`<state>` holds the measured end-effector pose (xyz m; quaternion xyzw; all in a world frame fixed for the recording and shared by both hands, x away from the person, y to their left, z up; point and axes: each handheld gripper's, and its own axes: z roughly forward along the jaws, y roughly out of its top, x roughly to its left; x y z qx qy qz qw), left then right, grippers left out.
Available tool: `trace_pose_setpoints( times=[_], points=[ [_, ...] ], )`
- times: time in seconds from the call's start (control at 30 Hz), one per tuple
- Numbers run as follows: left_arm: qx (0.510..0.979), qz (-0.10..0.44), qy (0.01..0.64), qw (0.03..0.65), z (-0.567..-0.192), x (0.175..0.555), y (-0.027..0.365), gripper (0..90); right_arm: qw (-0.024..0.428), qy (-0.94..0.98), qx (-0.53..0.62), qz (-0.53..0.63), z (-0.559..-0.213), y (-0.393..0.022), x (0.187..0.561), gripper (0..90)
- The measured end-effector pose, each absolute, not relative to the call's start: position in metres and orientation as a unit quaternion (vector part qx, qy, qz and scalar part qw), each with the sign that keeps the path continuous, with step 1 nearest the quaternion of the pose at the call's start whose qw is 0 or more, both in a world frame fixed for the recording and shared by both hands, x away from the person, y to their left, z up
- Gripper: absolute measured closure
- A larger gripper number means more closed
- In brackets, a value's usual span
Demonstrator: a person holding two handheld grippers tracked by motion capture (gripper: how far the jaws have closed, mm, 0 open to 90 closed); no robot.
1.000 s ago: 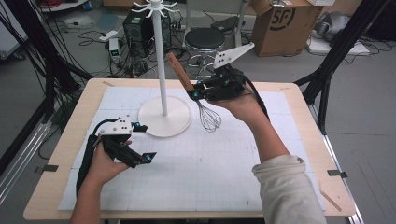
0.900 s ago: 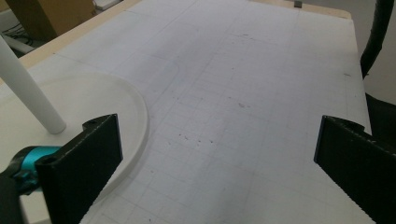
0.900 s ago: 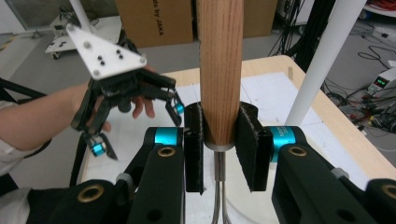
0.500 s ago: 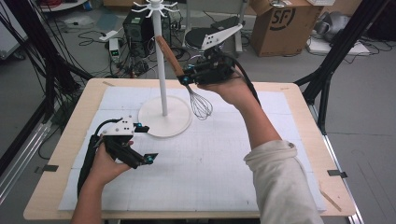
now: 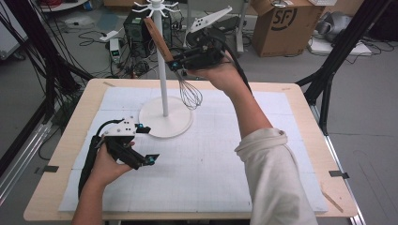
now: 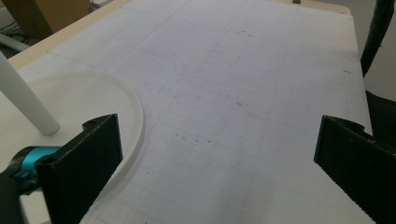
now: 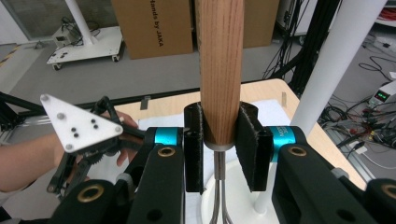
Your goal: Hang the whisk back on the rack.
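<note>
1. Hanging is, by my reading, the step in hand: the right tongs [image 5: 174,62] hold a wire balloon whisk with a brown wooden handle [image 5: 162,41] up beside the tall white pole of the hook stand [image 5: 163,79], well above the table [image 5: 300,117], near its far edge.

2. State of the right tongs: pinching the whisk. In the right gripper view the two black pads press on either side of the wooden handle [image 7: 219,70] at its lower end, where the metal collar begins, with the wires running down below them.

3. Whisk's attitude: tilted, with the handle end rising toward the white hooks at the top of the stand [image 5: 155,7] and the wire head [image 5: 190,93] hanging over the round white base [image 5: 155,124], clear of it as far as I can tell.

4. Handle against pole: in the high view the handle crosses in front of the pole just under the hooks; whether they touch I cannot tell.

5. Next move, as I judge it: raise the handle tip to a hook and catch it there. Whether the handle end has a loop or hole is not visible, so the approach would need care.

6. Left tongs [image 5: 146,144]: spread wide and empty, resting low over the white gridded mat [image 5: 211,168] toward the near left corner of the table, just beside the rim of the base [image 6: 137,121], well apart from the whisk.
</note>
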<state>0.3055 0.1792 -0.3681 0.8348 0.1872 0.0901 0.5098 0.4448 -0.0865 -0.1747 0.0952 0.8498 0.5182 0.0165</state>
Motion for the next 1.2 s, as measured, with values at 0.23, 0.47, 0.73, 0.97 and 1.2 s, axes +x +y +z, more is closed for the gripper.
trace_pose_setpoints(
  times=[0.23, 0.47, 0.73, 0.97, 1.2],
  points=[
    [0.837, 0.091, 0.185, 0.508, -0.368, 0.306, 0.180, 1.6, 0.018, 0.848, 0.101, 0.520, -0.169, -0.078, 0.454, 73.7],
    [0.836, 0.088, 0.187, 0.509, -0.369, 0.305, 0.179, 1.6, 0.007, 0.846, 0.119, 0.520, -0.171, -0.077, 0.461, 73.6],
    [0.837, 0.086, 0.187, 0.507, -0.370, 0.306, 0.179, 1.6, 0.003, 0.843, 0.127, 0.523, -0.179, -0.079, 0.470, 73.6],
    [0.836, 0.087, 0.188, 0.509, -0.369, 0.306, 0.180, 1.6, -0.003, 0.839, 0.140, 0.525, -0.185, -0.080, 0.472, 73.5],
    [0.836, 0.088, 0.185, 0.509, -0.369, 0.305, 0.179, 1.6, 0.004, 0.839, 0.139, 0.527, -0.187, -0.078, 0.473, 72.7]
  ],
)
